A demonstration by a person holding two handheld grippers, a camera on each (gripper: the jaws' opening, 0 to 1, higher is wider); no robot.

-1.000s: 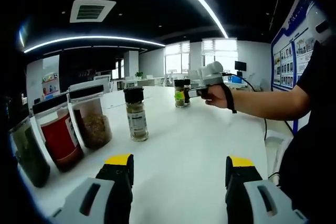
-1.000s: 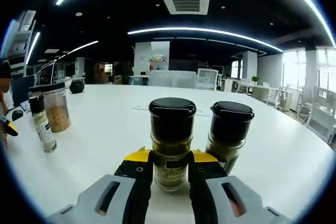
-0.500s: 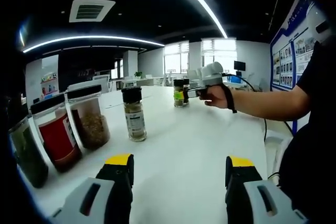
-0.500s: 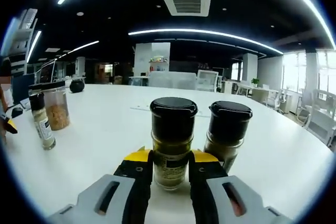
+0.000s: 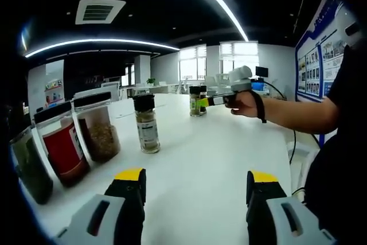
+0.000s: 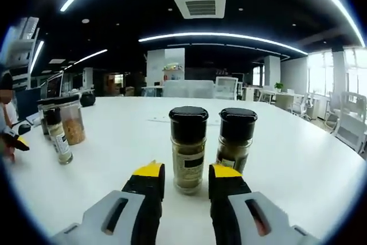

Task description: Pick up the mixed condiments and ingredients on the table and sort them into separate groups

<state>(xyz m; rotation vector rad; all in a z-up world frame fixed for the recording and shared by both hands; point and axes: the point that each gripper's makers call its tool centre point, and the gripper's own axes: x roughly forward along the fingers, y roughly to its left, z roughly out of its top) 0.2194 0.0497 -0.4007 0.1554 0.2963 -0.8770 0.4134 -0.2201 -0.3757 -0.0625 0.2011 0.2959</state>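
Standing apparently free before right tongs (image 6: 181, 176): spice jar (image 6: 188, 148).

The right gripper (image 6: 183, 171) has its yellow-tipped jaws parted, just short of a black-capped spice bottle (image 6: 188, 148) standing upright on the white table (image 6: 114, 164). A second bottle (image 6: 235, 139) stands just beside it. Far left stand a small bottle (image 6: 58, 137) and a jar (image 6: 70, 120).

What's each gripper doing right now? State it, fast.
Left gripper: open, holding nothing.
Right gripper: open, just short of the spice jar, not gripping it.
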